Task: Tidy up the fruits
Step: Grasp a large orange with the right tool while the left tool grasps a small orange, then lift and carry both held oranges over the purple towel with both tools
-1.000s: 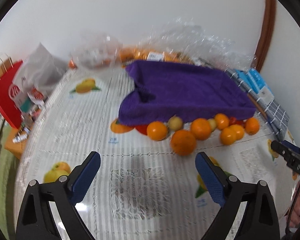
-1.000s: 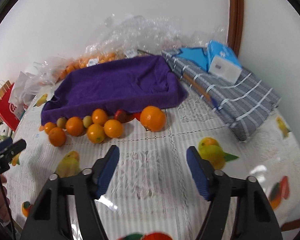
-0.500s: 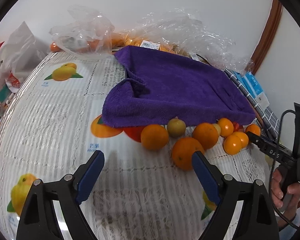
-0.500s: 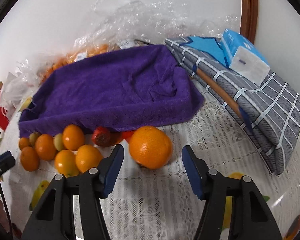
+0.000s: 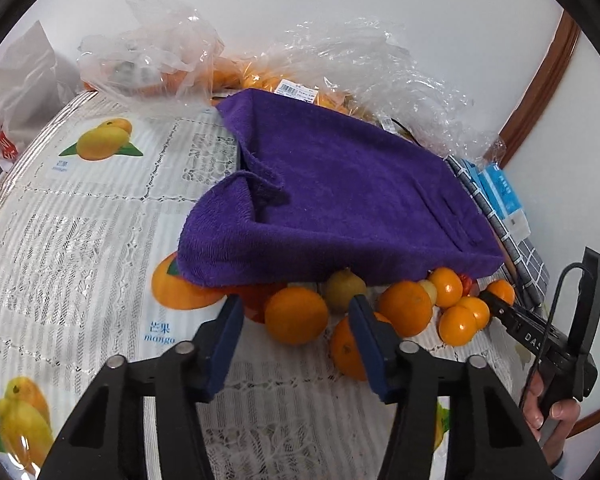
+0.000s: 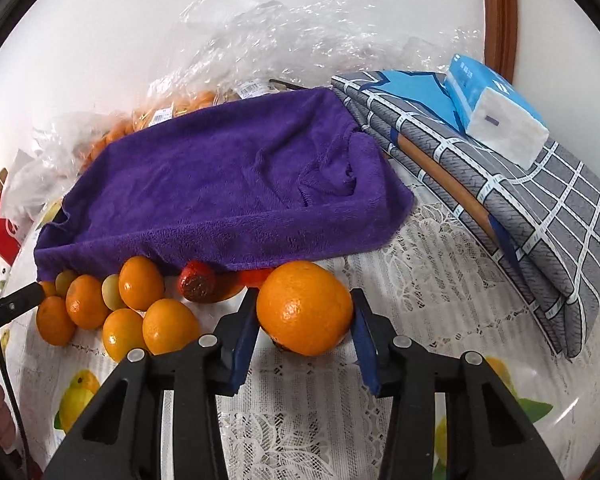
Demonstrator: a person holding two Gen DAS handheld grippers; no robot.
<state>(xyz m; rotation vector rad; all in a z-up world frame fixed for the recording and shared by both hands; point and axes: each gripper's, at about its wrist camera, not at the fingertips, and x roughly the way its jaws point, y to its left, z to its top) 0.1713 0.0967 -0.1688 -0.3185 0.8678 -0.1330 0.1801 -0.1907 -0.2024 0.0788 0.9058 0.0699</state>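
Two claws work the row of fruit along the near hem of the purple towel (image 5: 340, 200).

In the left wrist view the table (image 5: 80, 220) lies open on the left, with only printed mangoes on the lace cover, and it curves away to its left edge. The left claw (image 5: 296, 306) points down at an orange (image 5: 296, 316) near the row's left end. Its jaws have just been closing and now stand apart, with the orange between them and a gap at each pad. The orange is round, with no long axis to give it a heading. Another orange (image 5: 346, 350) sits just right of it, partly behind the right finger. More fruit crowds further right, up to the other claw and the hand (image 5: 548, 412) holding it.

In the right wrist view a cluster of small oranges (image 6: 140, 320) fills the left and a red fruit (image 6: 198, 284) pokes out from under the hem. The right claw (image 6: 305, 296) has also just been closing, and both pads now sit against the sides of the big orange (image 6: 304, 308) at the row's right end, which rests on the table. It too is round. To its right is bare lace, then a folded grey check cloth (image 6: 540, 208) with a tissue pack (image 6: 496, 116) on it.
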